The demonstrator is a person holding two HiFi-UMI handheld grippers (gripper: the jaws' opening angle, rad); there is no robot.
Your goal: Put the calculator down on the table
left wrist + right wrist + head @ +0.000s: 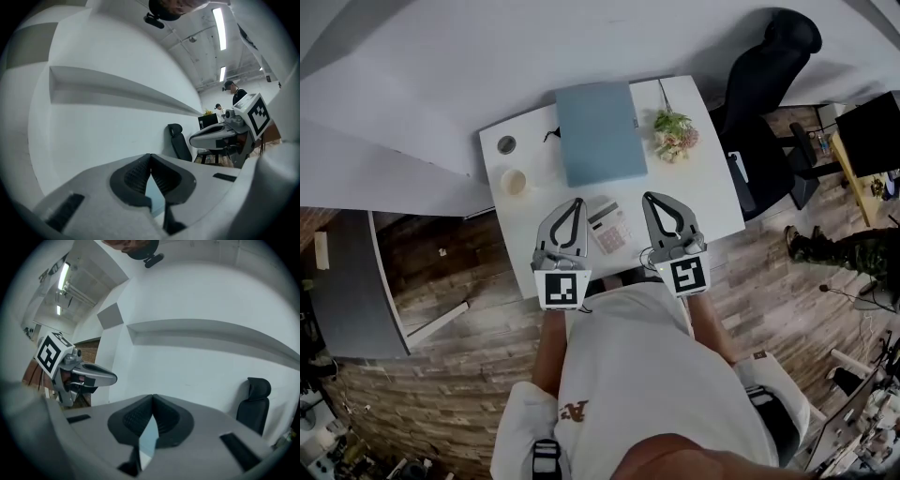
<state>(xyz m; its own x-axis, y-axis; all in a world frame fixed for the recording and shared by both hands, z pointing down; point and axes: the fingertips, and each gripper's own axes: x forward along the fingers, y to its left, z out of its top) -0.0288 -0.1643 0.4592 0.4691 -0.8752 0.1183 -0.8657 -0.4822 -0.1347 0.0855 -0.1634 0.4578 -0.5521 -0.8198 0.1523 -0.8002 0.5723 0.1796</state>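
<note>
The calculator is seen lying flat on the white table, near its front edge. In the head view it appears between the left tool and the right tool, and it is gripped by neither.

Both tools are held side by side in front of the person, and they are aimed roughly level at a pale wall rather than down at the table. In the left gripper view the ribbed pads of the left tool are pressed together at their tips, and nothing is caught between them. The same is shown in the right gripper view for the right tool: its pads meet, and nothing is pinched.

Behind the calculator a blue folder is laid on the table. A small bunch of flowers is placed to the right of the folder, and a cup to its left. A black chair is set at the table's far right corner.
</note>
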